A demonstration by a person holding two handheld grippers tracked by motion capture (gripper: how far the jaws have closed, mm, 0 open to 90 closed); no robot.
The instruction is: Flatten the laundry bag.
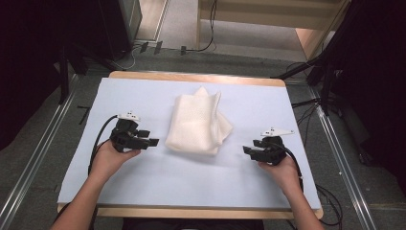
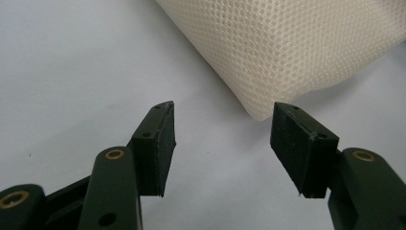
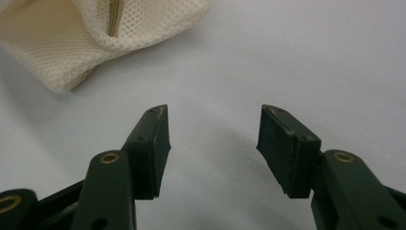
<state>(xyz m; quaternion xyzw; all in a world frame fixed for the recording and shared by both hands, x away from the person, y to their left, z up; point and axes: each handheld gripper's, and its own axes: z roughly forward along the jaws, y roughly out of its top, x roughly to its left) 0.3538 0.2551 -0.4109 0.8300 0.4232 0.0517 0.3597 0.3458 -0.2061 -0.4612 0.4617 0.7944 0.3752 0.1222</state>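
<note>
Left gripper (image 2: 222,112) jaws spread wide, empty, just short of a corner of the folded mesh cloth (image 1: 198,124) at mid-table (image 1: 143,182). Right gripper (image 3: 213,117) likewise spread, empty, cloth well apart. Nothing obstructs either. Cloth's inner folds are hidden.

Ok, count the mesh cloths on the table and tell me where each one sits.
1. A single folded cream mesh cloth lies at the middle of the table, between the left tongs and the right tongs, touching neither. Anything folded inside it would be hidden.
</note>
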